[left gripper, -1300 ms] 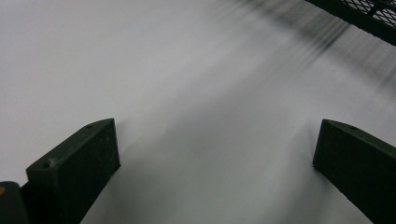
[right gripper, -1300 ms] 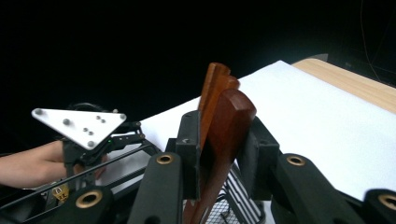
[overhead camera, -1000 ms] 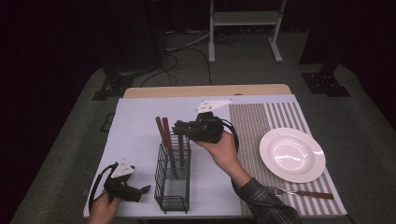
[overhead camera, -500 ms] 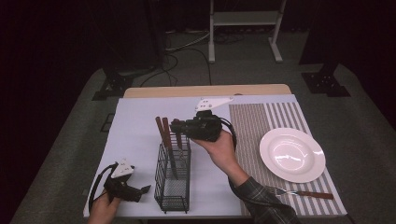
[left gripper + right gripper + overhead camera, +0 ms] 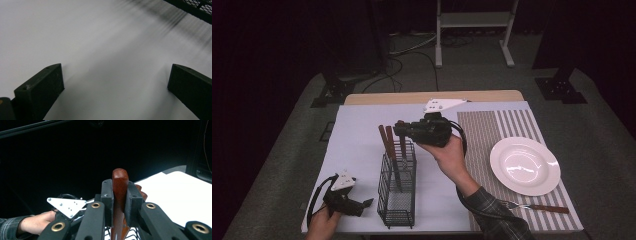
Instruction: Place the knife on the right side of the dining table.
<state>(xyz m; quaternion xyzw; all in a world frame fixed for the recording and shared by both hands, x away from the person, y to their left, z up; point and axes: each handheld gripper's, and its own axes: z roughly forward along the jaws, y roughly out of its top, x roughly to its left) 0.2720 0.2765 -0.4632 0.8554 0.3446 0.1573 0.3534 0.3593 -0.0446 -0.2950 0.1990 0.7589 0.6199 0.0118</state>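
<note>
My right gripper [image 5: 398, 131] is held over the black wire basket [image 5: 398, 186] and is shut on the top of a wooden utensil handle [image 5: 120, 178] that stands in it. A second wooden handle [image 5: 141, 191] stands just behind the first; both handles [image 5: 385, 136] lean toward the basket's far left corner. My left gripper [image 5: 367, 203] rests low over the white sheet at the near left of the table, left of the basket. Its jaws stand wide open over bare white surface [image 5: 107, 50] with nothing between them, and a basket edge [image 5: 197, 11] lies ahead of them.
A white plate [image 5: 524, 165] lies on the striped placemat [image 5: 492, 130] at the right. In front of the plate, near the table edge, lies a fork with a wooden handle [image 5: 539, 206]. In the right gripper view, the other hand [image 5: 37, 223] holds the left gripper.
Almost nothing differs: the right gripper stays shut on the handle above the basket, and the left gripper has not moved.
</note>
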